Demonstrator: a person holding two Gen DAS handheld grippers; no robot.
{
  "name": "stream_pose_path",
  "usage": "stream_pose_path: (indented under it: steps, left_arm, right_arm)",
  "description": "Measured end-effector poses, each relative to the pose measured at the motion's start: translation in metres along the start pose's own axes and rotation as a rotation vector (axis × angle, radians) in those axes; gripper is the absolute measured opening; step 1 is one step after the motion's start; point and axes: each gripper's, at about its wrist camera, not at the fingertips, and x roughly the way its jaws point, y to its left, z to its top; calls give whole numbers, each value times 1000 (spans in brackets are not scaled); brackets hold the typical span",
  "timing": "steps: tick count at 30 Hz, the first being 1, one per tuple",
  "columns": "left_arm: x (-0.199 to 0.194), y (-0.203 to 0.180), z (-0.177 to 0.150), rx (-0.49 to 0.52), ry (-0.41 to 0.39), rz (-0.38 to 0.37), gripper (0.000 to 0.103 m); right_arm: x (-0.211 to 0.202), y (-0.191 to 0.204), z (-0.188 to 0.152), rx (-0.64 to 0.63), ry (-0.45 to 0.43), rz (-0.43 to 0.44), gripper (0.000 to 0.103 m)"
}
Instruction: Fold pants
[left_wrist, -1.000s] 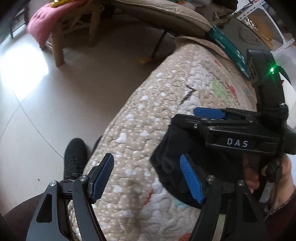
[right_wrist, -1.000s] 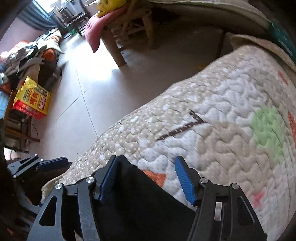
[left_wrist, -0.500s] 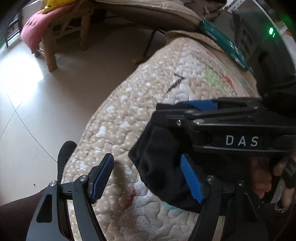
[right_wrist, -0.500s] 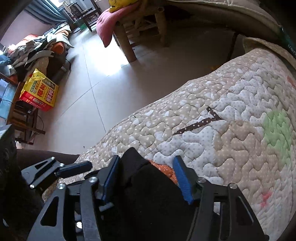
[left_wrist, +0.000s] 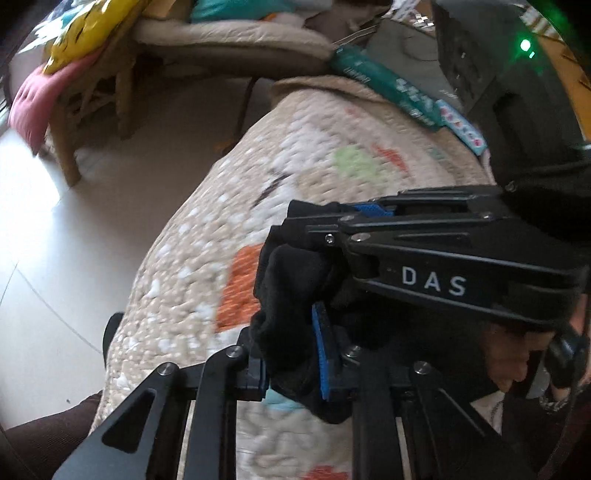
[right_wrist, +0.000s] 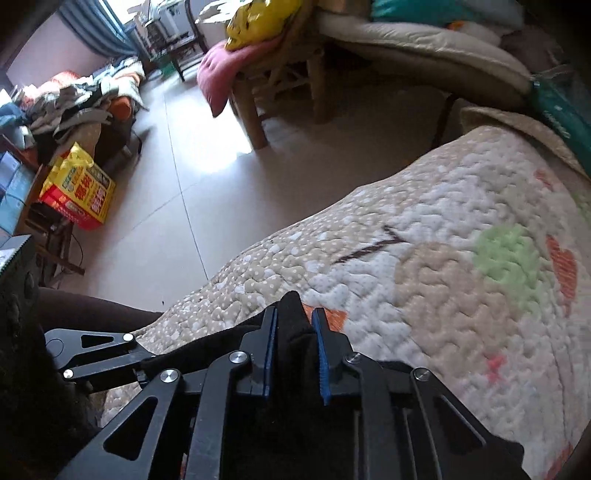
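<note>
The black pants (left_wrist: 291, 280) lie bunched on the quilted beige bedspread (left_wrist: 295, 155). My left gripper (left_wrist: 291, 354) is shut on a fold of the black fabric. My right gripper (right_wrist: 293, 339) is shut on another bunch of the pants (right_wrist: 291, 317), right beside the left one. The right gripper's body (left_wrist: 436, 266), marked DAS, crosses the left wrist view just above the left fingers. The left gripper's linkage (right_wrist: 96, 354) shows at the lower left of the right wrist view. Most of the pants are hidden under the grippers.
The bedspread (right_wrist: 461, 288) drops off to a tiled floor (right_wrist: 207, 206) on the left. A wooden chair (right_wrist: 280, 77) with pink and yellow cushions stands beyond. A red and yellow box (right_wrist: 77, 188) and piled clothes are at far left. A teal packet (left_wrist: 391, 88) lies at the bed's far edge.
Both grippers were open around the pants' edge a second ago; now both have closed on the black fabric. The right gripper has moved closer to the left one.
</note>
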Motion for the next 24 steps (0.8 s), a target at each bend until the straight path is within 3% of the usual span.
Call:
stream_pose_path:
  steps: [4,8,16,17,21,24]
  left_arm:
    - [0,-38,2,-8,-2,-79,18]
    - [17,-93,-3,50,22,-134,18]
    - [68,-194,-39,221,124,-166,19]
    - [74,-204,-46,243,139,-161,21]
    - [66,-224,-59,287,145,-215,37]
    - [34,-218,-64,343,108,-254,48]
  right_arm:
    - [-33,-22,-17,26,-31,-37,20]
    - [-60,-55,-49,94,-46,-85,19]
    - [-96,-134,-148,271,-27,-150,21]
    - [-97,-144,-159,302,-21,-158,25]
    - [-116,-182,-202,441,-51,-218,69]
    - [-141,-202,-221,530,-116,-305,70]
